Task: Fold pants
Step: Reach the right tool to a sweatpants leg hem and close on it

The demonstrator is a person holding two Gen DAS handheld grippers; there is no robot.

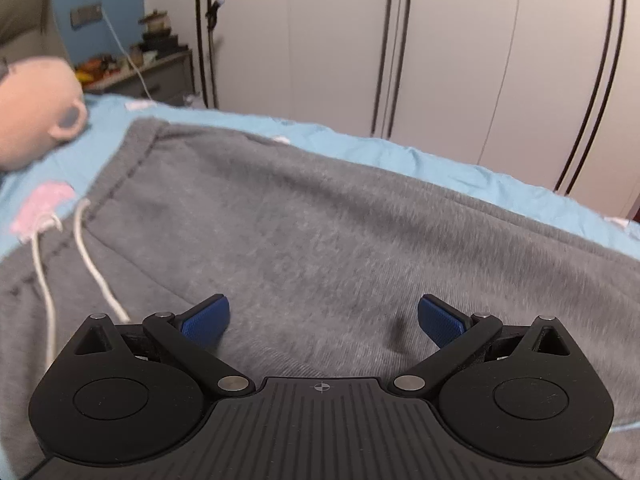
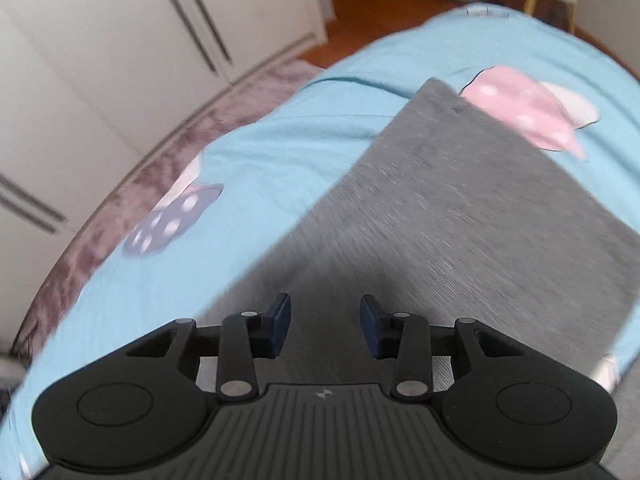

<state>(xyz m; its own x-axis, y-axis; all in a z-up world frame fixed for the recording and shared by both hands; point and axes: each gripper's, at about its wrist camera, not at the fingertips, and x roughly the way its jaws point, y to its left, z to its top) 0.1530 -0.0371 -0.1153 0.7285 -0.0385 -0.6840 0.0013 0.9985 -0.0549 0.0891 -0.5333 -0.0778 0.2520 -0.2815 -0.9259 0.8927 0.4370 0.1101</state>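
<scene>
Grey sweatpants (image 1: 320, 232) lie flat on a light blue bed sheet (image 1: 360, 148). Their waistband with two white drawstrings (image 1: 92, 264) is at the left of the left wrist view. My left gripper (image 1: 323, 320) is open and empty, just above the upper part of the pants. In the right wrist view the pant leg (image 2: 460, 208) stretches away to its hem near a pink print (image 2: 524, 108) on the sheet (image 2: 260, 152). My right gripper (image 2: 325, 324) is open and empty, low over the leg.
A plush toy (image 1: 36, 112) lies at the head of the bed. White wardrobe doors (image 1: 440, 40) stand behind the bed, with a cluttered nightstand (image 1: 152, 68) at the far left. A brownish-grey rug (image 2: 132, 188) and wooden floor (image 2: 360, 8) lie beside the bed.
</scene>
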